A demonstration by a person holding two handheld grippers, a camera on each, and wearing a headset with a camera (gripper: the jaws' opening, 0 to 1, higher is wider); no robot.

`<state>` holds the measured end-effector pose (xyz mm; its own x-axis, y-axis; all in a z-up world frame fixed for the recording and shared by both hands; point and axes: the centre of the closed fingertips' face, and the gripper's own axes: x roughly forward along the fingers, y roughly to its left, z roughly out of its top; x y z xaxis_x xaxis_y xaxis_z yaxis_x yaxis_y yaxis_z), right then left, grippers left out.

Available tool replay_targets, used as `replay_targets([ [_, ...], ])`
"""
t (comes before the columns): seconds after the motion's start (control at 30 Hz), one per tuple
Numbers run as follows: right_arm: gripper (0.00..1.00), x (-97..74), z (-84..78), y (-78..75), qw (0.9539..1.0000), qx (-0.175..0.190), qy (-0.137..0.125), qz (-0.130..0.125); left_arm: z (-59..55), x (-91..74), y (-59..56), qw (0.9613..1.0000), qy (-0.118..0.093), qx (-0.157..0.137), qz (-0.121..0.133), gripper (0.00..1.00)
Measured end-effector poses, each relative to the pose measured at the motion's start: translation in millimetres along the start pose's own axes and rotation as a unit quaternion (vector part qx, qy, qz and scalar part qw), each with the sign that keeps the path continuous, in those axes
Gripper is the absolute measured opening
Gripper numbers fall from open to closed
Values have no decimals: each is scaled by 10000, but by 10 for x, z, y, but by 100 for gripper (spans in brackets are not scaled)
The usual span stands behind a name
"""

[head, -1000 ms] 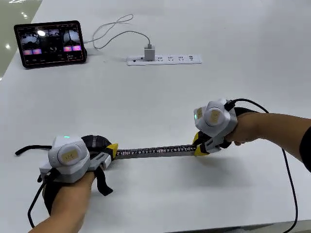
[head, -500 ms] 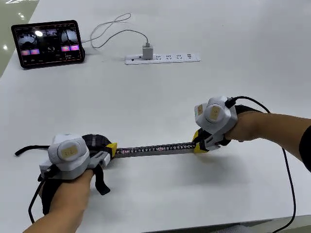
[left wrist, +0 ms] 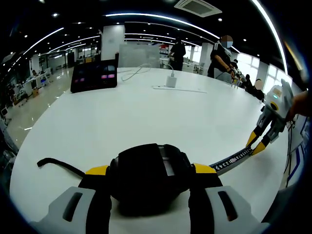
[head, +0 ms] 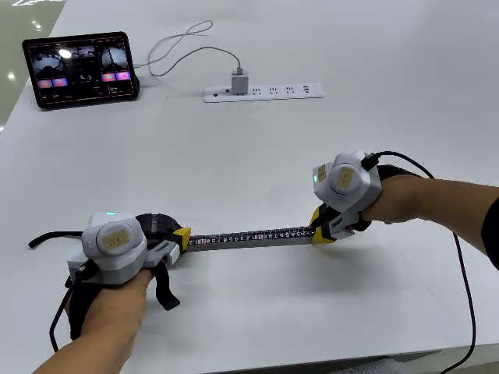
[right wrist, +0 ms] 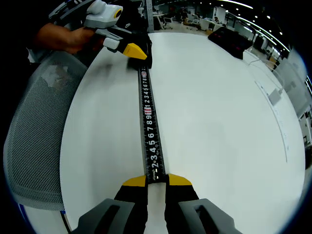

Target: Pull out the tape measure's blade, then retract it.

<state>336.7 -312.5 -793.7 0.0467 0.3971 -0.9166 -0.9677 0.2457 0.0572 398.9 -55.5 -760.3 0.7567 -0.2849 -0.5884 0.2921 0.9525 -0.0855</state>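
Head view: left gripper (head: 167, 236) clasps tape measure (head: 153, 225), right gripper (head: 320, 231) pinches blade (head: 249, 236) near edge of table (head: 257, 327).

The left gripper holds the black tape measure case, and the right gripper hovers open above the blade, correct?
Not quite. The right gripper is shut on the end of the blade, as the right gripper view shows. The left gripper does hold the black tape measure case.

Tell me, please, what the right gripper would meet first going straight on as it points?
Likely the tape measure's case, held in the left gripper, at the blade's far end.
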Motion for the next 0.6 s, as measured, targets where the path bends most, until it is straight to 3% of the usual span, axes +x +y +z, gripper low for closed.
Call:
replay_targets([
  [0.6,9,16,52,5,9999,135,-47,45,-6,-4,-5,10000,31,-38,-38,60],
])
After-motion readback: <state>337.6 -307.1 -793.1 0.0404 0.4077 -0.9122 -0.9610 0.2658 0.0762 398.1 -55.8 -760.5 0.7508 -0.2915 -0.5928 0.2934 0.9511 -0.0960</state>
